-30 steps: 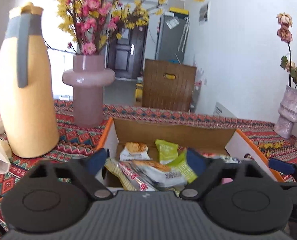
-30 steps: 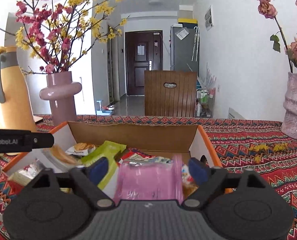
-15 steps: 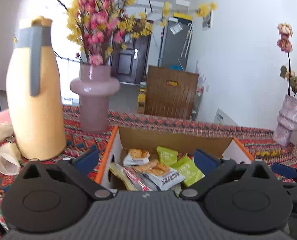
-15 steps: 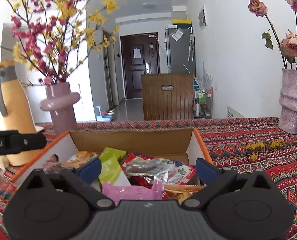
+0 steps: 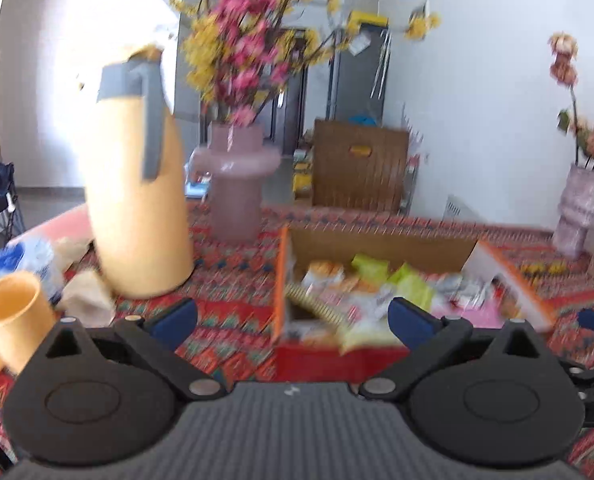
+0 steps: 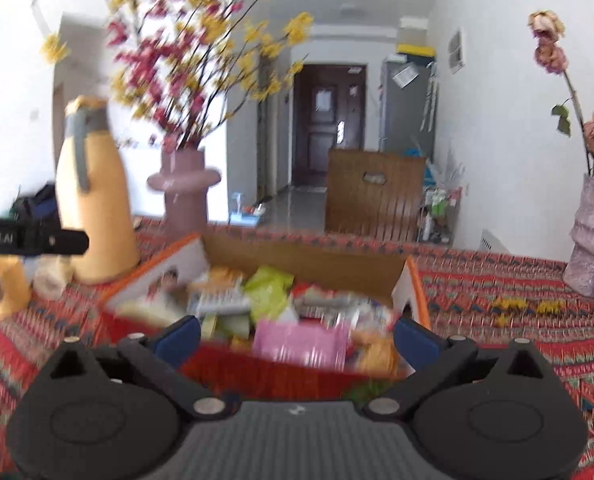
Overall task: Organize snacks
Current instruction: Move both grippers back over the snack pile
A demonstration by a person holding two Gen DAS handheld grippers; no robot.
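Since the earlier frames both grippers have drawn back from the open cardboard box with orange edges (image 5: 377,242), so the box now sits farther away in each view, and the pink packet (image 6: 301,342) that stood between the right fingers one second ago now lies in the box, at its near side. The left gripper (image 5: 293,316) has its jaws spread wide with nothing between them; its blue pads (image 5: 411,320) frame the near left corner of the box in the lower middle of the frame. The right gripper (image 6: 297,334) is opening its jaws, already wide, and nothing is clamped; the pink packet is seen between its pads (image 6: 177,338) but lies beyond them in the box. Both pictures are blurred, so the print on the packets cannot be read. The box is full of snack packets (image 5: 377,292): green ones (image 6: 269,290) near the middle, orange and silver ones around them. It stands on a tablecloth with a red zigzag pattern (image 5: 225,316). In the left wrist view, a tall yellow jug with a grey handle (image 5: 137,200) stands in the left centre, with a yellow cup (image 5: 15,320) at the lower left and a mauve vase holding pink and yellow flowers (image 5: 237,188) behind the box. At the right edge stands a pale purple vase with dried roses (image 6: 593,236). A brown wooden chair back (image 6: 375,196) is seen behind the table.
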